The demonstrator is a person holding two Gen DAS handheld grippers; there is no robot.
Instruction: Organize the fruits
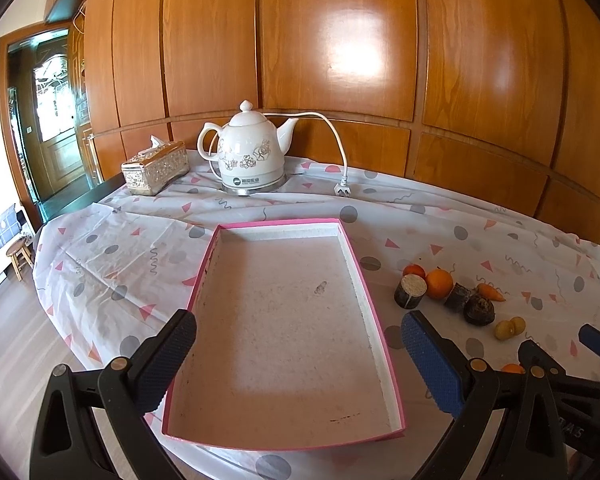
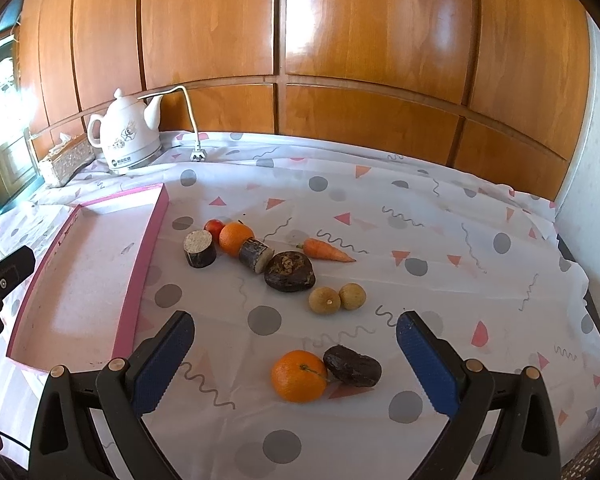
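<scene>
Now over a tabletop (image 2: pixel 380 208) draped in white cloth with grey dots, pink triangles and squiggles, backed by glossy wood panelling. Left claw (image 1: pixel 298 354) spread wide, holding nothing, hovering above a shallow pink-rimmed tray (image 1: pixel 220 248). Right claw (image 2: pixel 294 354) likewise released, poised over an orange (image 2: pixel 298 376) touching a dark lump (image 2: pixel 352 364). Further back, a loose cluster: second orange (image 2: pixel 235 238), carrot (image 2: pixel 326 251), two pale round fruits (image 2: pixel 338 299), dark cut chunks. Against the wall, a white kettle (image 1: pixel 250 152), its unplugged cord, a tissue box (image 1: pixel 156 168). Far left, an open doorway.
</scene>
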